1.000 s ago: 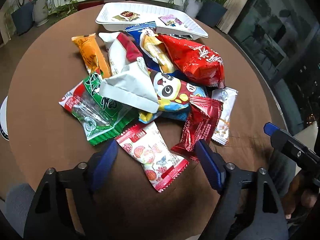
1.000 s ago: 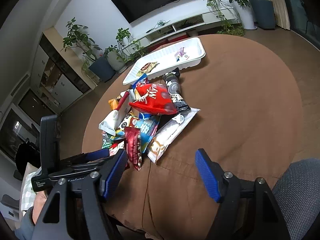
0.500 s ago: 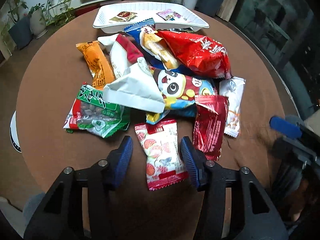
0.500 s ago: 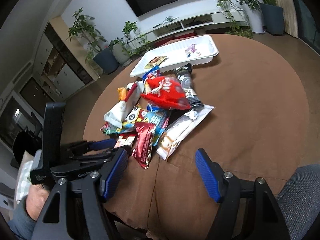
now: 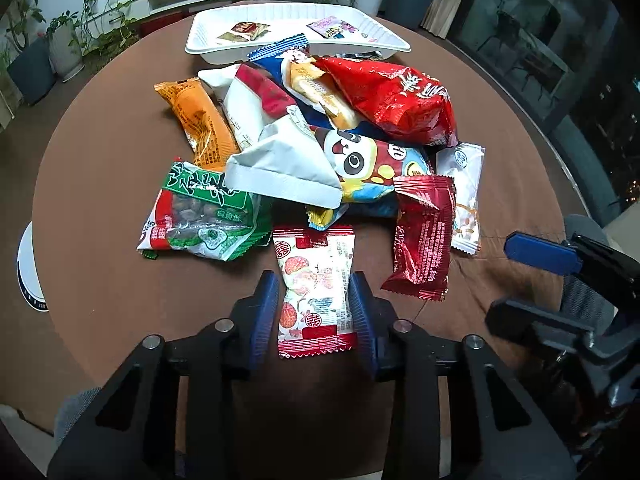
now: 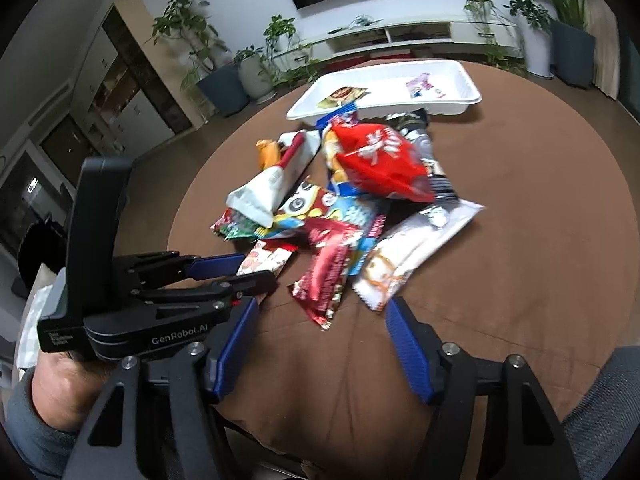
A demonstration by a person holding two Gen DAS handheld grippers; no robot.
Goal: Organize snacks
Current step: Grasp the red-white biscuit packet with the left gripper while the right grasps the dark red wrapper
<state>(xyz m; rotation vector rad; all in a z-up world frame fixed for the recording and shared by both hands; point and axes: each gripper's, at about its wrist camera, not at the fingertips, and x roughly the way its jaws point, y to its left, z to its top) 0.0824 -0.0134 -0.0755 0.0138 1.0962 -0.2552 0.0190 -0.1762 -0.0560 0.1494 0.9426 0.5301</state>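
A pile of snack packets [image 5: 328, 132] lies on the round brown table [image 5: 100, 280]. My left gripper [image 5: 315, 304] has its blue pads on both sides of a white and red fruit-print packet [image 5: 316, 284] at the pile's near edge, closed against its sides. That packet also shows in the right wrist view [image 6: 264, 260], with the left gripper [image 6: 240, 270] around it. My right gripper [image 6: 320, 344] is open and empty, low over the table's near edge, just short of a dark red packet [image 6: 328, 272]. A white tray [image 5: 296, 32] holding two small packets stands at the far side.
A big red bag [image 5: 396, 100], a panda packet [image 5: 368, 164], a green nut packet [image 5: 200, 212], an orange packet [image 5: 200, 120] and a white packet [image 5: 464, 196] make up the pile. A white round object [image 5: 28, 268] sits at the table's left edge. Plants and a TV shelf stand behind.
My left gripper has moved forward over the fruit-print packet and narrowed from wide open until its pads meet the packet's sides. My right gripper has shifted closer to the pile, still open.
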